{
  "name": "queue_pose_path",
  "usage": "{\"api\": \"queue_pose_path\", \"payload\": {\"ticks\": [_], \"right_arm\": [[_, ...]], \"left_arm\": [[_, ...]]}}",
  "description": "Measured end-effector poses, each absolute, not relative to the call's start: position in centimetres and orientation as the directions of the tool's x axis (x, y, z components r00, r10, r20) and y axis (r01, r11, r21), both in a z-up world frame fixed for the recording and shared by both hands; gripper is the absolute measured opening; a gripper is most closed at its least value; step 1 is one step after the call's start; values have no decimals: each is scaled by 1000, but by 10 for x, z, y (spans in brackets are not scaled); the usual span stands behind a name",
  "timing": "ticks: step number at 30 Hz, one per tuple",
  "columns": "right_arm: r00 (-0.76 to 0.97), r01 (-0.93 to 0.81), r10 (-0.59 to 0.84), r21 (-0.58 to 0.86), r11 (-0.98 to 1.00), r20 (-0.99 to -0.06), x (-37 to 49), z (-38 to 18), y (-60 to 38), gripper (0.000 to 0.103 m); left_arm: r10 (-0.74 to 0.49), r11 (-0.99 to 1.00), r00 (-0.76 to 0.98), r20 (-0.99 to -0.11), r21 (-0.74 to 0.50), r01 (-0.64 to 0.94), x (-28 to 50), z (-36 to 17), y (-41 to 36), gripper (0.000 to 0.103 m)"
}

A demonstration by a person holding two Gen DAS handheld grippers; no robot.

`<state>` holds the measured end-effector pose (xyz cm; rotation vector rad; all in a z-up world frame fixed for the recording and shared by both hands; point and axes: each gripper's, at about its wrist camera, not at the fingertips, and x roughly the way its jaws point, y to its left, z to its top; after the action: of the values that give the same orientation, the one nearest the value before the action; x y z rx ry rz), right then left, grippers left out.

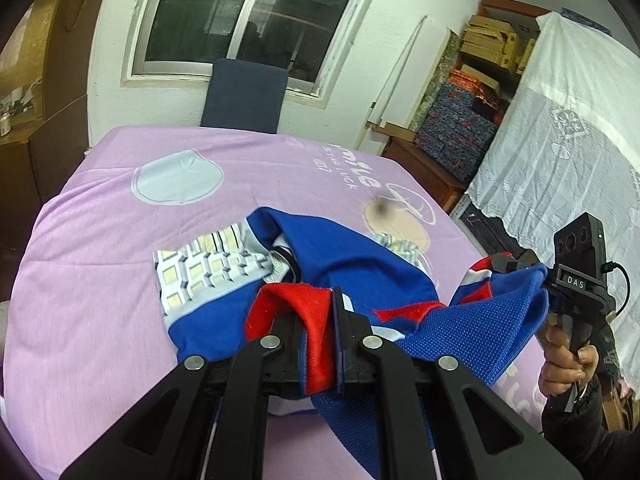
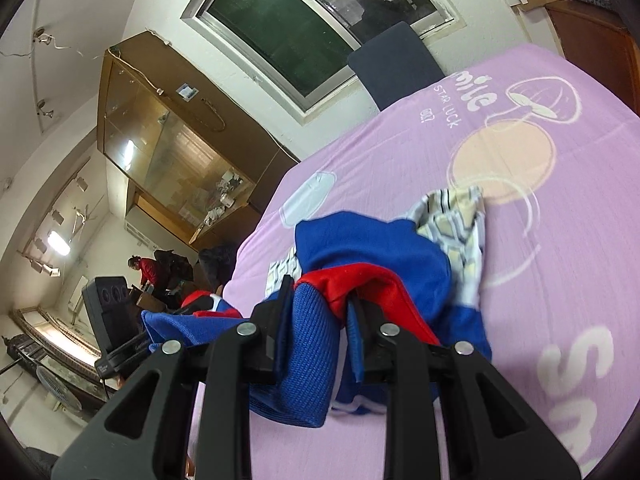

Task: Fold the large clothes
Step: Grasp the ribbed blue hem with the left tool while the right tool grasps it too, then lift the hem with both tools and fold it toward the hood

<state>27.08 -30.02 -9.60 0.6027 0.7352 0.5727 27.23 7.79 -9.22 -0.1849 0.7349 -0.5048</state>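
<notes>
Sideways, jersey [image 1: 352, 264] stretches between both clamped jaws

- A large blue mesh jersey with red-and-white trim and checkered grey sleeves [image 1: 352, 268] lies bunched, half lifted, on the lilac printed bedsheet [image 1: 100, 240], near its front edge.

Jersey [image 1: 352, 268] between left gripper [image 1: 316, 320] fingers: matt mesh knit cloth. Gripper: matt black plastic, shiny metal rivets. Beneath: soft matt sheet [image 1: 100, 280].
</notes>
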Motion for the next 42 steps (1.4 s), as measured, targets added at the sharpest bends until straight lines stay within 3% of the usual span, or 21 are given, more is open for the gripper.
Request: {"api": "queue_pose_path", "payload": {"ticks": [14, 24, 27, 34, 36, 39, 41, 42], "right_arm": [[629, -213, 628, 675, 707, -459, 336, -108, -291, 24], [592, -74, 595, 698, 712, -544, 388, -172, -285, 26], [559, -36, 592, 696, 717, -581, 401, -202, -283, 25], [567, -50, 612, 718, 694, -552, 402, -205, -287, 30], [566, -57, 624, 730, 681, -538, 401, -203, -290, 33], [582, -91, 645, 748, 657, -496, 393, -190, -296, 46], [605, -127, 656, 758, 640, -452, 385, -178, -303, 61], [617, -138, 656, 761, 634, -435, 382, -173, -306, 63]], "left_arm": [[-446, 894, 633, -633, -344, 287, 318, -118, 92, 10], [-424, 899, 560, -712, -407, 163, 369, -187, 96, 11], [-436, 892, 560, -705, -419, 168, 374, -192, 97, 11], [-469, 871, 574, -671, -459, 176, 368, -195, 106, 13], [-479, 863, 580, -659, -474, 175, 364, -193, 110, 15], [-507, 845, 595, -623, -495, 202, 351, -179, 117, 23], [-532, 826, 608, -589, -520, 219, 343, -168, 123, 39], [-549, 812, 613, -568, -537, 230, 339, -164, 126, 49]]}}
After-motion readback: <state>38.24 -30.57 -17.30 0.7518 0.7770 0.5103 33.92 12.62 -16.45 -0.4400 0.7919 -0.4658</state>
